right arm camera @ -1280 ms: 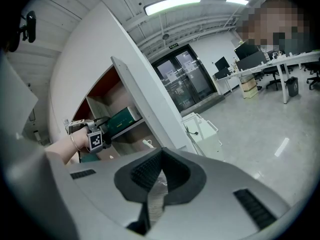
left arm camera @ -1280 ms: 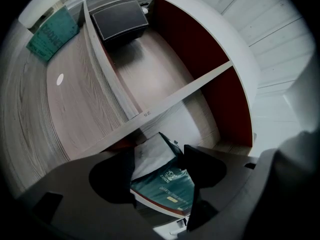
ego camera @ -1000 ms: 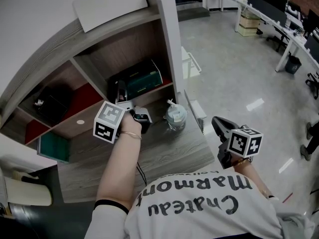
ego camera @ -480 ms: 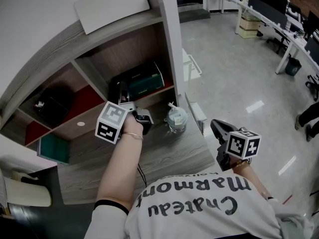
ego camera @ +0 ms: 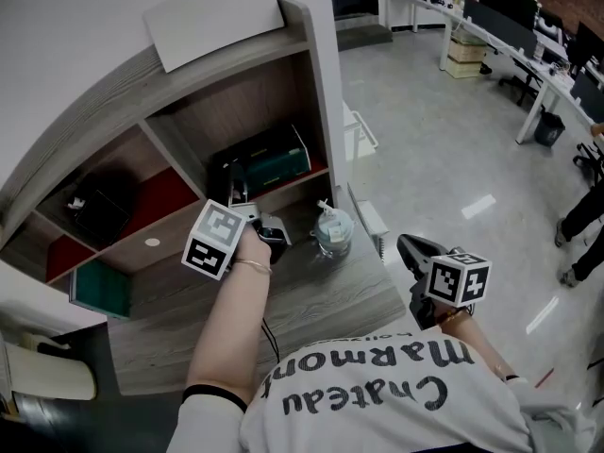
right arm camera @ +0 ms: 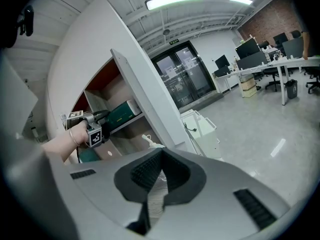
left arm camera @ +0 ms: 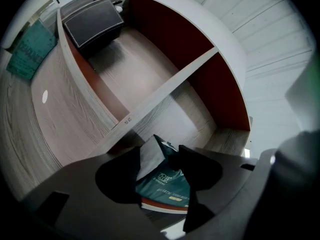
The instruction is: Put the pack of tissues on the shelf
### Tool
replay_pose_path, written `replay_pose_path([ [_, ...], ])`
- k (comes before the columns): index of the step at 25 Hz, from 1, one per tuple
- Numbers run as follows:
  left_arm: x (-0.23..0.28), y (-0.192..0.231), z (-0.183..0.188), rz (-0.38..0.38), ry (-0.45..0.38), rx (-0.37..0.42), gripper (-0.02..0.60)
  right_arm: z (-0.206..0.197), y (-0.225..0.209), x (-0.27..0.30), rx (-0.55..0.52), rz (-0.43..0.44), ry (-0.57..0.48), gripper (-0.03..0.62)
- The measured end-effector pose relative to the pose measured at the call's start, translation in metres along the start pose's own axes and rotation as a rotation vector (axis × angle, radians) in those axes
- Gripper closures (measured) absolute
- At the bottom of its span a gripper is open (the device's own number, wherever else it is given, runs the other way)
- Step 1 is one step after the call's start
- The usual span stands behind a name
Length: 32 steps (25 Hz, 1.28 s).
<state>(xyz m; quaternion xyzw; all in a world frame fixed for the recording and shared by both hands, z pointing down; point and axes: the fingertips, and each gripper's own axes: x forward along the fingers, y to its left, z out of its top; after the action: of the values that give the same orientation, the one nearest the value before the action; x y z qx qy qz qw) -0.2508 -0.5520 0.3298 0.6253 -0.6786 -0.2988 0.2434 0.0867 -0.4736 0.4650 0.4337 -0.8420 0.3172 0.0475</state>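
The pack of tissues (ego camera: 274,163) is dark green with a white end and lies in the right compartment of the wooden shelf (ego camera: 175,229). My left gripper (ego camera: 234,179) reaches into that compartment at the pack's left end. In the left gripper view the pack (left arm camera: 165,181) sits between the two jaws, pinched at its white end, with my left gripper (left arm camera: 160,156) shut on it. My right gripper (ego camera: 408,245) hangs off the desk's right edge, jaws together and empty. In the right gripper view, the right gripper (right arm camera: 161,156) looks toward the pack (right arm camera: 120,115).
A small pump bottle (ego camera: 333,226) stands on the desk below the shelf. A black box (ego camera: 94,201) fills the left compartment. A teal book (ego camera: 99,286) lies at the desk's left. A white cabinet (ego camera: 360,132) stands right of the shelf, and office desks stand beyond it.
The left hand and its marker cube have drifted slightly toward me and to the right. The pack stays in the compartment. The right gripper has barely moved.
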Motion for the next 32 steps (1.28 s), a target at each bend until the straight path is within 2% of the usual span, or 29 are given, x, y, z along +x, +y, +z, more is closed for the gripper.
replay_pose_path([
  [4,-0.001,-0.005,0.003,0.002,0.010,0.118,0.376,-0.001,0.003,-0.001,-0.003,0.001,-0.001,0.585],
  [9,-0.002,-0.007,0.002,-0.008,0.029,0.186,0.385,-0.006,0.004,-0.001,0.016,0.012,0.005,0.585],
  [14,0.000,-0.011,0.003,-0.020,0.041,0.325,0.407,-0.008,0.004,0.000,0.026,0.014,-0.001,0.585],
  [20,-0.002,-0.016,0.003,-0.037,0.040,0.422,0.416,-0.009,0.007,0.002,0.030,0.017,-0.006,0.585],
  [32,-0.020,-0.021,0.005,-0.080,0.051,0.428,0.469,-0.018,0.022,0.014,0.032,0.048,0.015,0.585],
])
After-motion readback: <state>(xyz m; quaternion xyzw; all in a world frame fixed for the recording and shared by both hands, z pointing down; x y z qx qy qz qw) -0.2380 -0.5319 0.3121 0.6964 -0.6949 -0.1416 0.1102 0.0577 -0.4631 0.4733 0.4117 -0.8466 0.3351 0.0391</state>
